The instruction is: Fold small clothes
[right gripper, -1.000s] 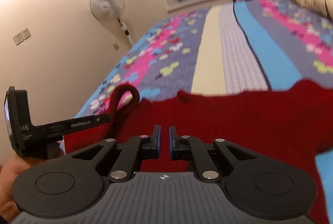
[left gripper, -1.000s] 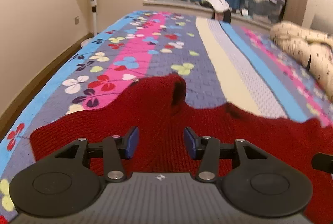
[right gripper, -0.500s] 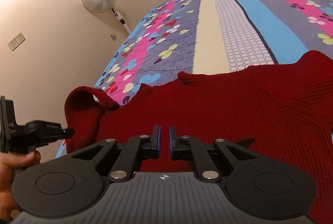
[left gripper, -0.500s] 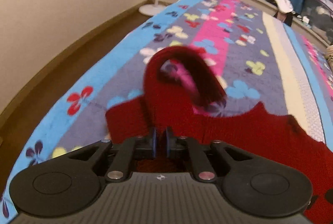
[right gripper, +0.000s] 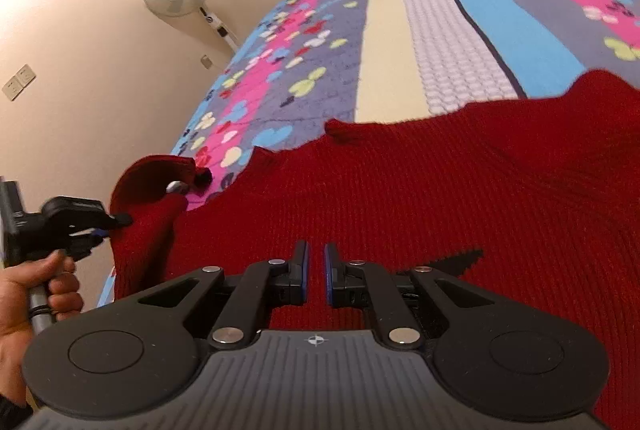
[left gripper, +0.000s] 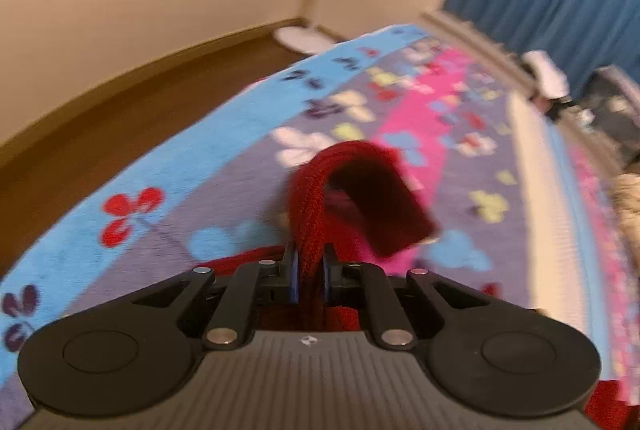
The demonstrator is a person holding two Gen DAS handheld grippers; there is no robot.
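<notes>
Sleeve (left gripper: 360, 190) pinched in left claw (left gripper: 308, 278) near bed edge (left gripper: 120, 190); right claw (right gripper: 316, 278) nearly closed, holding nothing.

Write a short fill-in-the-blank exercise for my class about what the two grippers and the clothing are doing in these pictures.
1. The left gripper is shut on the sweater's ____.
2. The sweater is ____ in colour.
3. The sweater lies on a patterned ____.
4. Beside the wall stands a white ____.

Missing words: sleeve; red; bedspread; fan
</notes>
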